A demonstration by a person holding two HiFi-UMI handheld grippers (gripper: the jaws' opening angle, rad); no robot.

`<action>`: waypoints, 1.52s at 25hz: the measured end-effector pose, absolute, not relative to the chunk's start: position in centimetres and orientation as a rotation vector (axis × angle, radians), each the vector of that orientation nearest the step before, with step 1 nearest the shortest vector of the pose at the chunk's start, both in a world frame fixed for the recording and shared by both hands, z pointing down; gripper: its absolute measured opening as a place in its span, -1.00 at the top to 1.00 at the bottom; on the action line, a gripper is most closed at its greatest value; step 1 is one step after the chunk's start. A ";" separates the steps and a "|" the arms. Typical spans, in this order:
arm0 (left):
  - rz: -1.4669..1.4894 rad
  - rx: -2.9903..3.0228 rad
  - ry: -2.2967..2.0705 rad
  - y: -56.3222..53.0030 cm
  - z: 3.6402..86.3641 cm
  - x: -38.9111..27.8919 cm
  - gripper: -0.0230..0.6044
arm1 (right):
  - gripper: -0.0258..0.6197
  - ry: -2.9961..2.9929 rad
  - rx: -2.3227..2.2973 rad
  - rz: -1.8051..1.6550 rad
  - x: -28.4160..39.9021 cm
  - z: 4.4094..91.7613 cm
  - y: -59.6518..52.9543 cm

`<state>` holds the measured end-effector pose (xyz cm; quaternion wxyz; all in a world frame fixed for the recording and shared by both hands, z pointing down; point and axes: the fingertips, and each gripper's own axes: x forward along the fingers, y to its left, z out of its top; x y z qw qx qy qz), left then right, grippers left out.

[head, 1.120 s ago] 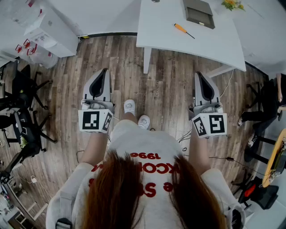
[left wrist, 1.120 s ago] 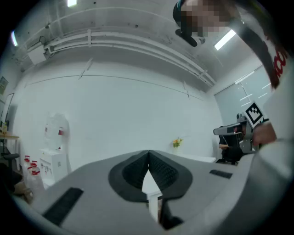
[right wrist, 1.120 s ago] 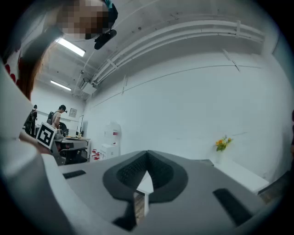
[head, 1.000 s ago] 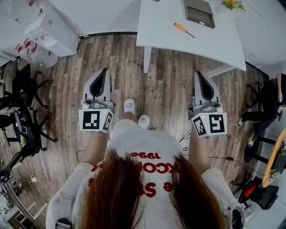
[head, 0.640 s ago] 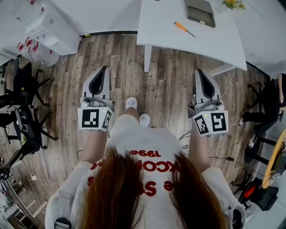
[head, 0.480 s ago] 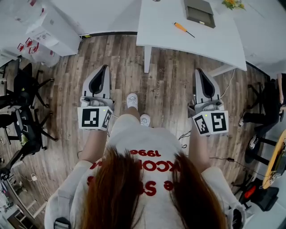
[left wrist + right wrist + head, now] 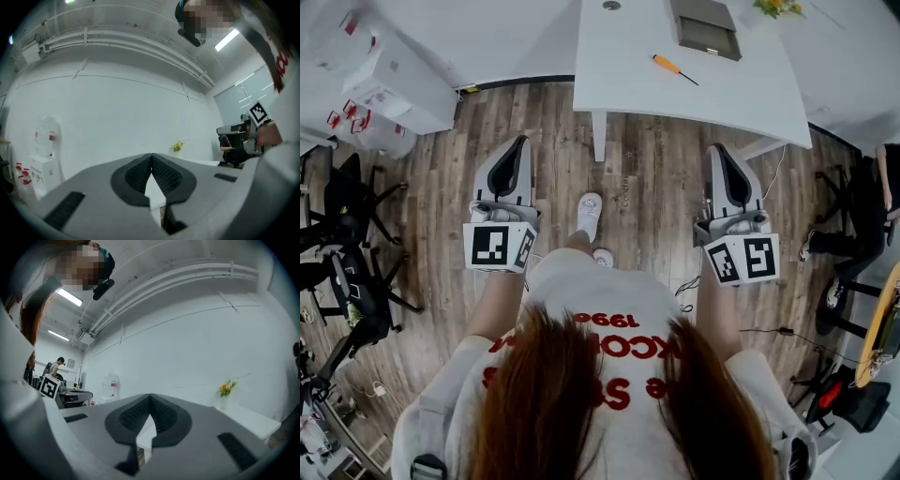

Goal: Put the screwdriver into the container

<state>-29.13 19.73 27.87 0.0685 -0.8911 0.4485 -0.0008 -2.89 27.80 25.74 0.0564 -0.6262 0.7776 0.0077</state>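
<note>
Screwdriver (image 7: pixel 674 68) still on table (image 7: pixel 619 56); shoe (image 7: pixel 590 210) stepped forward; left gripper (image 7: pixel 520 143) and right gripper (image 7: pixel 715 149) jaws together, empty.

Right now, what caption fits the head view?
Left gripper and right gripper, both shut and empty, face the white table where the orange screwdriver lies.

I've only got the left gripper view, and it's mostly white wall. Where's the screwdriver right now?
Observer: The screwdriver lies on the white table ahead of the person, with nothing touching it.
Operator: And the container?
Observer: The grey container sits on the same table, just beyond the screwdriver and apart from it.
Operator: Is the right claw carrying anything?
Observer: No, the right claw is shut with nothing in it.
</note>
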 end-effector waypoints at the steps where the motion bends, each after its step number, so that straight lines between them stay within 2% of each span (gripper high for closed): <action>1: -0.001 -2.690 1.344 19.0 28.0 -28.7 0.90 | 0.91 2.355 -1.910 0.024 -2.5 25.7 27.3; 21: 0.074 -2.783 1.200 1.6 27.8 -23.6 0.90 | 0.91 2.272 -2.025 0.038 0.0 24.7 12.9; 38: 0.085 -2.837 1.139 -3.8 28.5 -22.8 0.90 | 0.91 2.221 -2.075 0.009 0.4 25.1 8.8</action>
